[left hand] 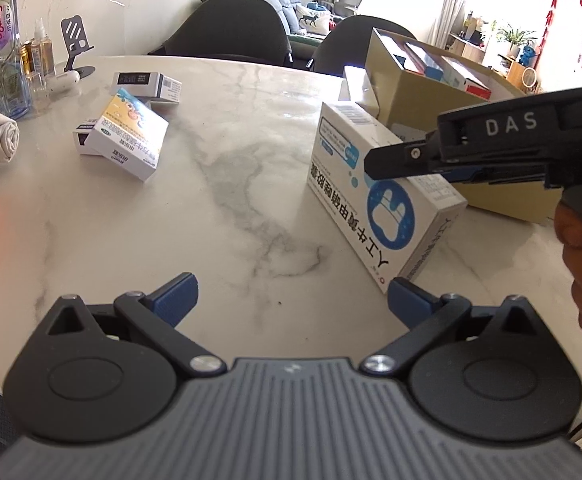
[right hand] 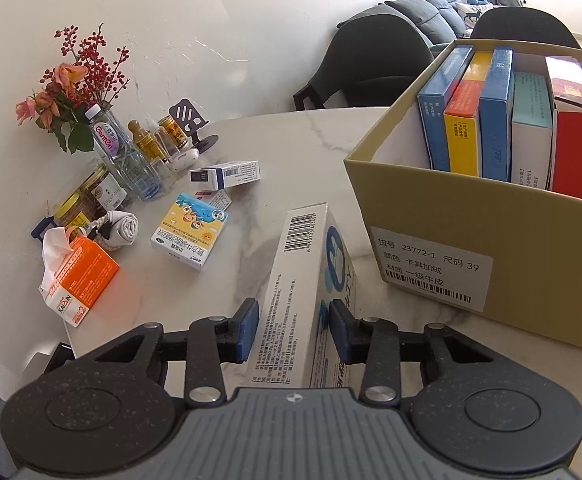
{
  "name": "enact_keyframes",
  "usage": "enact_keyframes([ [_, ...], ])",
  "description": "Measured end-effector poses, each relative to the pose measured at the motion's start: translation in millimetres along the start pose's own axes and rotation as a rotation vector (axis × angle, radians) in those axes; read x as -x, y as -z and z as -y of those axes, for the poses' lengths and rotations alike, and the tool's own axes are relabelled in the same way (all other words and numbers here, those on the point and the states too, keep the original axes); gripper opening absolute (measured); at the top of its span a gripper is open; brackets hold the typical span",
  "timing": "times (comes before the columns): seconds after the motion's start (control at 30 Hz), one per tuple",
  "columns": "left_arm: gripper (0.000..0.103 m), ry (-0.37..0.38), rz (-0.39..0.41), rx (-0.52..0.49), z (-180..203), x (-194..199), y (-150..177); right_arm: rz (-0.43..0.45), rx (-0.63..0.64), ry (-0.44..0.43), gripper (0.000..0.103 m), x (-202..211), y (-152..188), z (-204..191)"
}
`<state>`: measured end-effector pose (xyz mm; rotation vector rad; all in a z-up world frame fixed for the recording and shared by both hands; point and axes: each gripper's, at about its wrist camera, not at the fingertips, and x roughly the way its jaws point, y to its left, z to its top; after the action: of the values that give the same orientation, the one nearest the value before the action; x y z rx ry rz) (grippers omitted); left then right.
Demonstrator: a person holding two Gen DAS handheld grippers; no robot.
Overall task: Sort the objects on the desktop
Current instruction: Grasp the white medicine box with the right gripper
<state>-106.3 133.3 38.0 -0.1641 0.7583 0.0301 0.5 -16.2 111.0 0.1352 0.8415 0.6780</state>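
Observation:
A long white and blue medicine box (right hand: 295, 272) stands on its long edge on the marble table (right hand: 315, 136), right beside the tan cardboard carton (right hand: 471, 248). My right gripper (right hand: 293, 332) has a blue pad on each broad face of it and is shut on it. In the left wrist view that box (left hand: 371, 200) tilts against the carton (left hand: 411, 96), with the right gripper (left hand: 379, 168) over its far end and a hand behind. My left gripper (left hand: 291, 304) is open above bare marble, its fingers empty, with the box's near corner just off its right pad.
The carton holds several upright boxes (right hand: 495, 120). At the left lie a yellow cartoon box (right hand: 191, 236), a small white box (right hand: 225, 174), an orange tissue pack (right hand: 83, 276), a rolled cloth (right hand: 123, 228) and bottles (right hand: 131, 148) by the wall. Dark chairs (left hand: 227, 28) stand behind.

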Motion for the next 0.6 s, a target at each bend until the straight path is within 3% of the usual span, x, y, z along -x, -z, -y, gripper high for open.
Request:
enact_keyframes([
  [0.3, 0.103, -0.002, 0.008, 0.015, -5, 5, 0, 0.001, 0.108, 0.082, 0.034, 0, 2, -20],
  [0.6, 0.103, 0.002, 0.009, 0.041, -15, 6, 0, 0.061, 0.075, 0.048, 0.032, 23, 3, -21],
])
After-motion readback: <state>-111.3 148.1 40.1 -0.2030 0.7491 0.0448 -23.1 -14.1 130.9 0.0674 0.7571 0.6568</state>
